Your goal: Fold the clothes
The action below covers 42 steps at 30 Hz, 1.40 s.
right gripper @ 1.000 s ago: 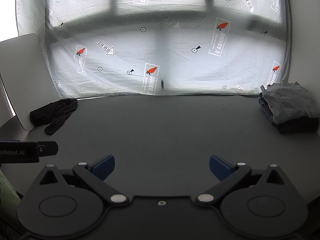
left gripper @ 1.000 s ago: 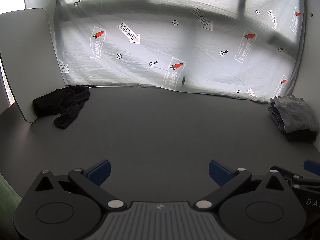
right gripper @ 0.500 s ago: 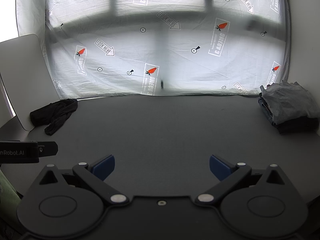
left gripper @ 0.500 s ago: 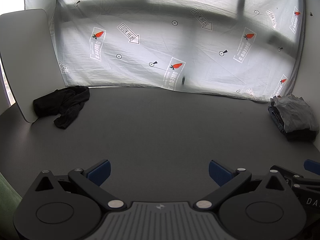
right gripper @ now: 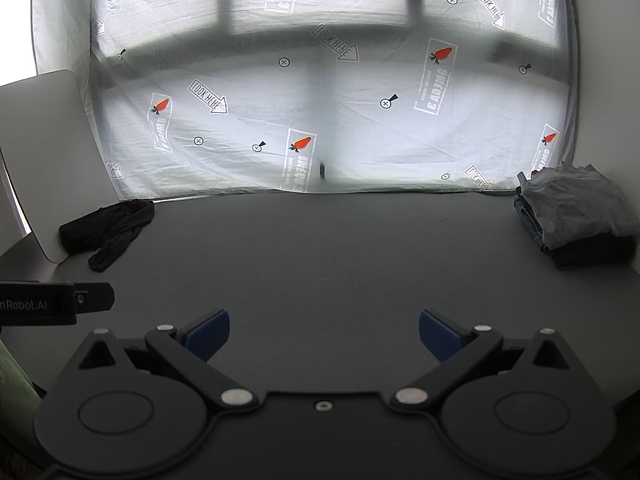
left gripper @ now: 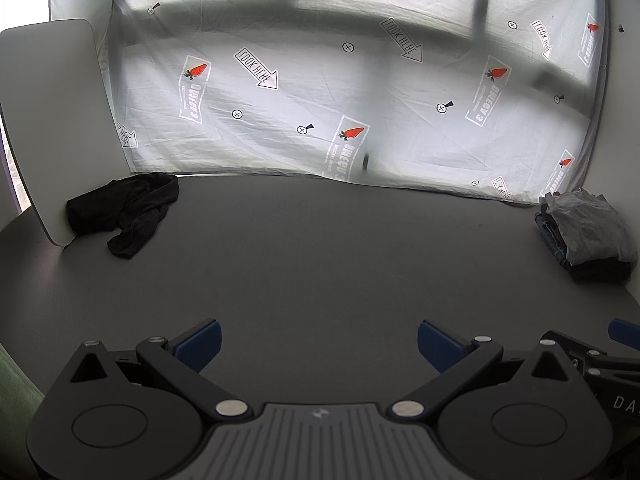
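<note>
from my left gripper (left gripper: 318, 344), jaws spread wide and empty, a dark grey table (left gripper: 320, 264) runs back to a printed white sheet (left gripper: 340, 100). a crumpled black garment (left gripper: 124, 208) lies far left against a grey board (left gripper: 52, 120); folded clothes (left gripper: 588, 232) sit stacked far right.

from my right gripper (right gripper: 324, 334), also wide with nothing held, the same table (right gripper: 328, 256), black garment (right gripper: 108, 232) and stack (right gripper: 576, 216) show.

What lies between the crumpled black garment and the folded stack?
Only bare table between the black garment and the folded stack; both wrist views show it.
</note>
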Available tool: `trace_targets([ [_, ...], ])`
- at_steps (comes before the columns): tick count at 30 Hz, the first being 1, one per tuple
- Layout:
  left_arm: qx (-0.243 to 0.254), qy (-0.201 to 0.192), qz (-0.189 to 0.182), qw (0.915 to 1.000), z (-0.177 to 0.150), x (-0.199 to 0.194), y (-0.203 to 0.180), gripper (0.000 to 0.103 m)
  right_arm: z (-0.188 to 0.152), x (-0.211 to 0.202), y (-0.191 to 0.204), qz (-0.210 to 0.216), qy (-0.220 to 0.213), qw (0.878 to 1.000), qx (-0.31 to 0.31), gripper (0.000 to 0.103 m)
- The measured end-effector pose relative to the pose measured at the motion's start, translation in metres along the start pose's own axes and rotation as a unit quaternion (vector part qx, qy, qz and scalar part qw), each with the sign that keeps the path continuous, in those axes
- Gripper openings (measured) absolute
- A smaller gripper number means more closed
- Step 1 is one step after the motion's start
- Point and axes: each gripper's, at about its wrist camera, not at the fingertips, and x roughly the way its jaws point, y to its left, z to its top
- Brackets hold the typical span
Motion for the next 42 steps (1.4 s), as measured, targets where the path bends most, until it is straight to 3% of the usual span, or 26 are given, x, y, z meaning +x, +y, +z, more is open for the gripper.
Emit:
trace_targets([
  [21,-0.004,0.02,-0.004,0.9998,0.001,0.023,-0.008,0.103,-0.007,0.011,-0.011,-0.01,0.021,1.0,0.014,0.102],
  [26,-0.037,0.04,-0.036,0.9979,0.011,0.055,-0.023,0.103,-0.004,0.025,-0.031,-0.026,0.023,0.999,0.011,0.102],
  [32,-0.043,0.074,-0.036,0.9957,0.028,0.094,-0.038,0.103,0.009,0.078,-0.052,-0.009,0.048,0.999,0.0,0.102],
  [42,-0.097,0.117,0.039,0.9876,0.077,0.16,-0.018,0.103,0.044,0.181,-0.044,0.092,0.083,0.991,-0.043,0.099],
])
